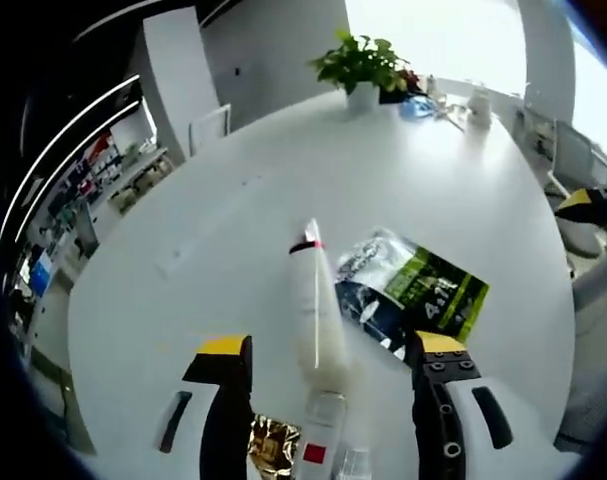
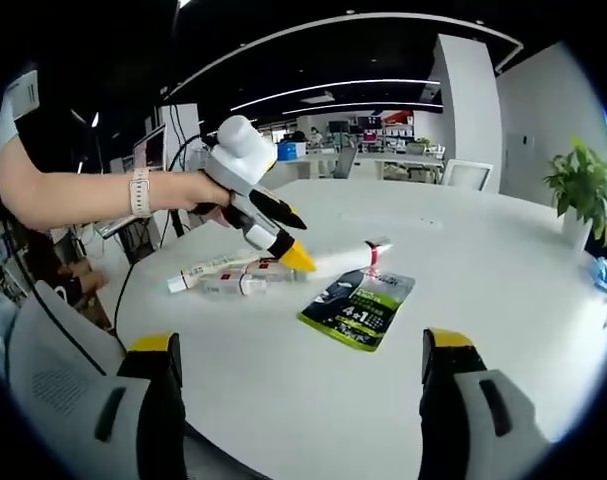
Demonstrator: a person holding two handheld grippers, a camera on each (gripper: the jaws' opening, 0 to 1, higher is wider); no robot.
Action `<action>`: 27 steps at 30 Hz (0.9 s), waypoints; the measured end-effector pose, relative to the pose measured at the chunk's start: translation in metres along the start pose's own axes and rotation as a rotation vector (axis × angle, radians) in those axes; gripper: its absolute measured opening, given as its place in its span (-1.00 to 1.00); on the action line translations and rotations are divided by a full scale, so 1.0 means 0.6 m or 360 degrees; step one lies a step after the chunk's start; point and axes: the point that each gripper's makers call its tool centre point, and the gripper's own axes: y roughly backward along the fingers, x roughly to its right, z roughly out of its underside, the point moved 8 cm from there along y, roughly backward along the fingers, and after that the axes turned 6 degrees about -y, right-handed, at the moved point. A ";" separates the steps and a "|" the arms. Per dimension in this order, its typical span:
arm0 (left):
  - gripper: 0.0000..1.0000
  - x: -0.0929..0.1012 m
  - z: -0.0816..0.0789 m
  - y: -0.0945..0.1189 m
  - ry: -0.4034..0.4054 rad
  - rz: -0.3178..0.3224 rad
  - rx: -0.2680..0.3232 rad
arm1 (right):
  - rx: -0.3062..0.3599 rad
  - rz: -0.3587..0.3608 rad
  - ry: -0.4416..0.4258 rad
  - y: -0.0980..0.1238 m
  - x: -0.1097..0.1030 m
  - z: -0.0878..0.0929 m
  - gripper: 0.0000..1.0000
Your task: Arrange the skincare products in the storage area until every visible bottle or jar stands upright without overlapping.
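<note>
On the white table (image 1: 183, 260) a white tube (image 1: 313, 310) is seen lying flat beside a green sachet (image 1: 423, 285), between the wide-apart jaws of the left gripper (image 1: 333, 352), so it probably must be clamped and stood upright next, while the right gripper (image 2: 298, 350) is held open, well apart.

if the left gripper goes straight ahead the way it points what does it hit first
Most likely the white tube lying on the table, right between the left gripper's open fingers; depth is hard to judge.

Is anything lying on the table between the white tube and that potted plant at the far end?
No. In the left gripper view, bare white tabletop runs from the lying white plastic tube to the green potted plant.
</note>
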 end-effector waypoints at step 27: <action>-0.12 -0.004 -0.010 -0.091 0.0073 0.0141 -0.0247 | -0.0040 0.0029 -0.0023 -0.001 0.007 0.007 0.99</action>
